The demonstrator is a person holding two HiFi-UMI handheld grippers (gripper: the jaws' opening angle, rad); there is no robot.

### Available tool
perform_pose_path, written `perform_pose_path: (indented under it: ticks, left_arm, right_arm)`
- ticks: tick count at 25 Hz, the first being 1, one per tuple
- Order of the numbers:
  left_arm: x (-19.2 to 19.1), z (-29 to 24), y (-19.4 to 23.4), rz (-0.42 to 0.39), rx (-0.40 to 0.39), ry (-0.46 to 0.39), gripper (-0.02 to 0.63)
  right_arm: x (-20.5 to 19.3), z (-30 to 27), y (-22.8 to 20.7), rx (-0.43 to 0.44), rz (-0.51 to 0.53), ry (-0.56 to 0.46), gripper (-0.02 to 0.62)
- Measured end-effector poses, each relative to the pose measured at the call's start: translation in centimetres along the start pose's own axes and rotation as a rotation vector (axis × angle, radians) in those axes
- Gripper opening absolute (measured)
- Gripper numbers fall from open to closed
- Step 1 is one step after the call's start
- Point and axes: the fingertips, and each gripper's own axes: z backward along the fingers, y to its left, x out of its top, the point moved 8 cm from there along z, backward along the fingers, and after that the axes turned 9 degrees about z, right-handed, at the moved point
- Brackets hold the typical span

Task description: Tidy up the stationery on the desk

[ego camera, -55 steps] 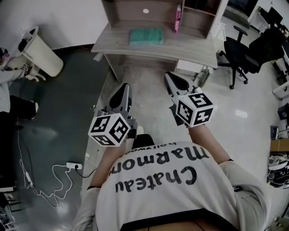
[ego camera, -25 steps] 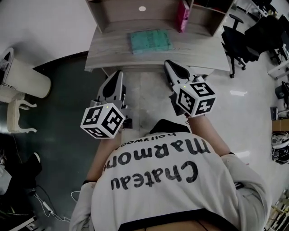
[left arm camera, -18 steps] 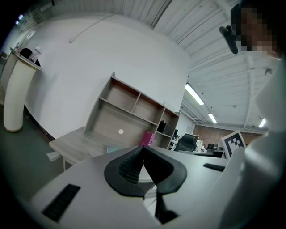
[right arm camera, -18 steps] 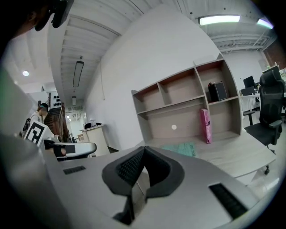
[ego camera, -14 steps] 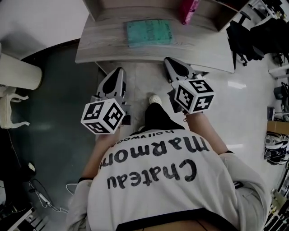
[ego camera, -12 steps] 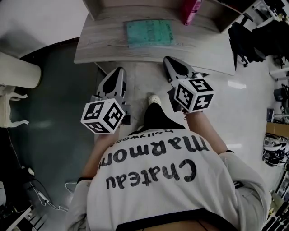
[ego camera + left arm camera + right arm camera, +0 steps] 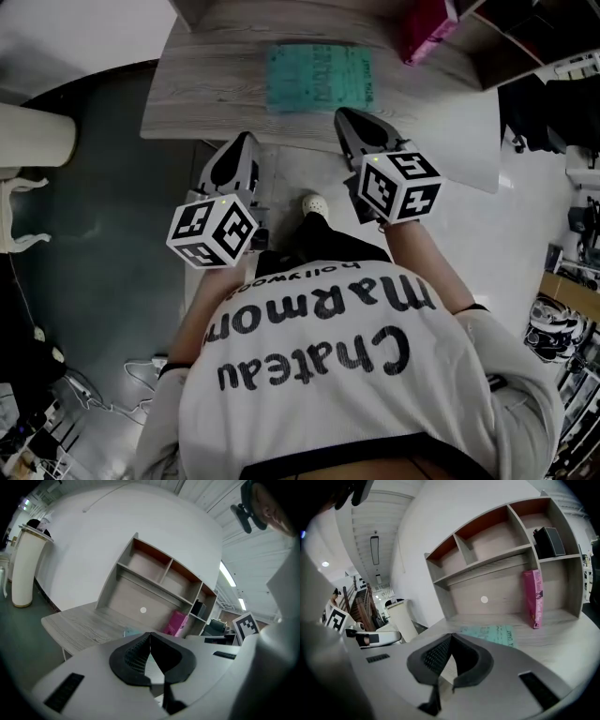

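Both grippers, left gripper (image 7: 236,169) and right gripper (image 7: 361,134), hang at the table's (image 7: 206,84) near edge; teal booklet (image 7: 318,79) lies flat beyond.

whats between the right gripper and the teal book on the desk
Nothing but bare desk between the right gripper and the teal book, seen in the head view and right gripper view.

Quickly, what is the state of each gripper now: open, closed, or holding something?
Left gripper: closed, fingers together, holding nothing.
Right gripper: closed, fingers together, holding nothing.
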Motion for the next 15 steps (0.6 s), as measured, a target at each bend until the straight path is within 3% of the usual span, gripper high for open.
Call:
perform_pose_path:
  ticks: [15]
  left_arm:
    - [-1.0, -8.5, 3.4, 0.023, 0.187, 0.084, 0.017]
  right_arm:
    - [-1.1, -7.2, -7.3, 0.094, -0.090, 0.105, 0.012]
